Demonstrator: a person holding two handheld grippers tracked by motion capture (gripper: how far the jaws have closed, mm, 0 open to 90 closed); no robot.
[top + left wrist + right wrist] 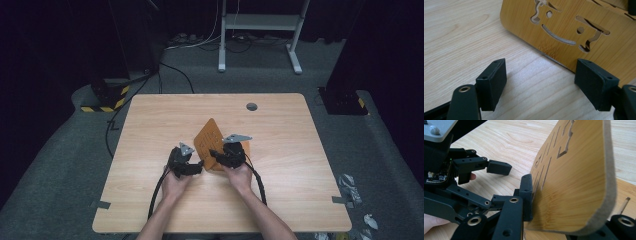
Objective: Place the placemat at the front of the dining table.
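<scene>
Two grippers: both sit at the middle of the table, one in each hand.
High view, board: a bamboo board with cut-out slots stands tilted up off a flat piece under it, between the two tools.
High view, right gripper: at the board's near edge, likely propping it up.
High view, left gripper: just beside the board's left corner, low over the table.
Left gripper view, jaws: spread wide with nothing between them; the board lies just ahead, its cut-out face toward the camera, so this tool seems to wait or line up for a hold.
Right gripper view, grip: the left jaw presses flat on the board's slotted face, with the panel standing between the jaws, so it is clenched on the board and keeps it upright.
Right gripper view, other tool: the left gripper is near, not touching the board.
</scene>
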